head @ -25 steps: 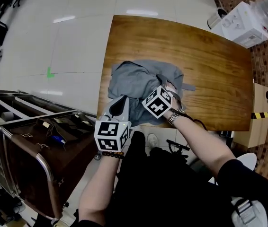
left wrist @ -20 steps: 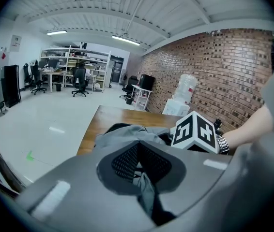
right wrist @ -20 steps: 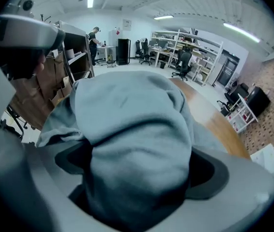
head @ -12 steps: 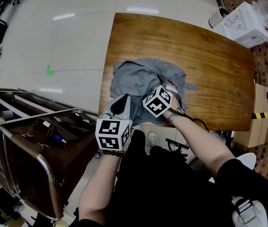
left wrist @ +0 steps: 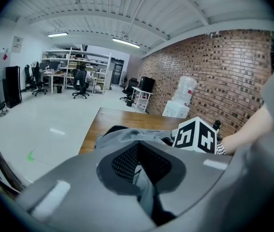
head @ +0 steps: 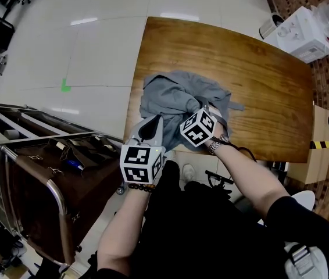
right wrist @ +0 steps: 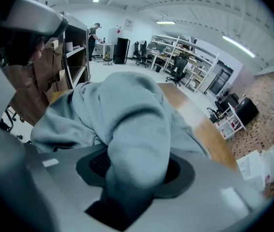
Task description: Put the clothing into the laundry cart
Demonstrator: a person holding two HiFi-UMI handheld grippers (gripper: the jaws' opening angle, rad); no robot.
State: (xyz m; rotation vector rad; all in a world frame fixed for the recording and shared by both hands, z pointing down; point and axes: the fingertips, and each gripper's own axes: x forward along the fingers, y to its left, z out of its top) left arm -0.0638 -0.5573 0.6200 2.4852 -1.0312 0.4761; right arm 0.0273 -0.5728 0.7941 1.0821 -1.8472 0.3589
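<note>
At the brown wooden table [head: 257, 80]'s near edge, left gripper [head: 155, 122] and right gripper [head: 206, 107] (jaws just been closing) pinch the crumpled grey cloth garment [head: 173, 95], not yet in the brown metal-framed laundry cart [head: 61, 214] at left.

The garment [head: 179, 95] is grey and soft, and it is lying crumpled in a heap on the near left part of the table [head: 257, 80], with one strip trailing out to the right. The left gripper [head: 153, 124] is pinching a thin edge of it. The right gripper [head: 202, 108], whose jaws have just been closing, is squeezing a thick fold. The cart [head: 34, 199], with a metal frame and a brown liner, is standing on the floor left of the table, apart from the garment.
</note>
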